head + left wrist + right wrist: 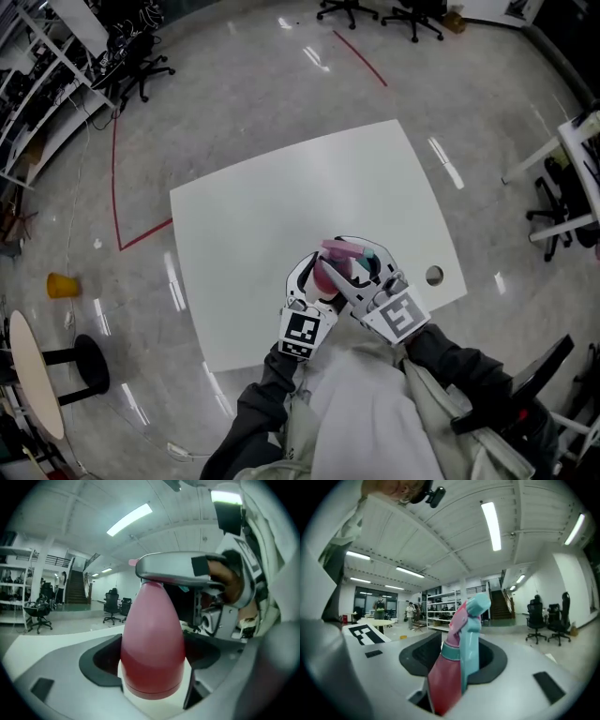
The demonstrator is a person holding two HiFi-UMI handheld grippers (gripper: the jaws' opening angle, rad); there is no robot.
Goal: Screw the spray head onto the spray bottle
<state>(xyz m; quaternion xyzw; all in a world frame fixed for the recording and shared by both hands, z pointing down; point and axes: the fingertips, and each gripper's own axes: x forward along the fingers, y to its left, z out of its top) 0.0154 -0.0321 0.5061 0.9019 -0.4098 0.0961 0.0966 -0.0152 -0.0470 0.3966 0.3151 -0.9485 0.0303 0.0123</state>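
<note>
Over the near edge of the white table (pixel 281 187) I hold a pink spray bottle (pixel 328 274) between both grippers, close to my body. My left gripper (pixel 314 279) is shut on the bottle's body (pixel 152 639), which fills the gap between its jaws in the left gripper view. The right gripper (pixel 364 262) comes in from the right at the top. In the right gripper view the spray head (pixel 469 620), teal trigger and pink neck, sits tilted between the jaws of that gripper (pixel 454 672), which close on it. One right finger (pixel 173 566) crosses above the bottle's neck.
A round cable hole (pixel 433 276) is in the table near its right corner. On the floor lie a yellow cup (pixel 63 285), a round side table (pixel 33 370) at the left and red tape lines (pixel 117 187). Office chairs (pixel 380 14) stand at the back.
</note>
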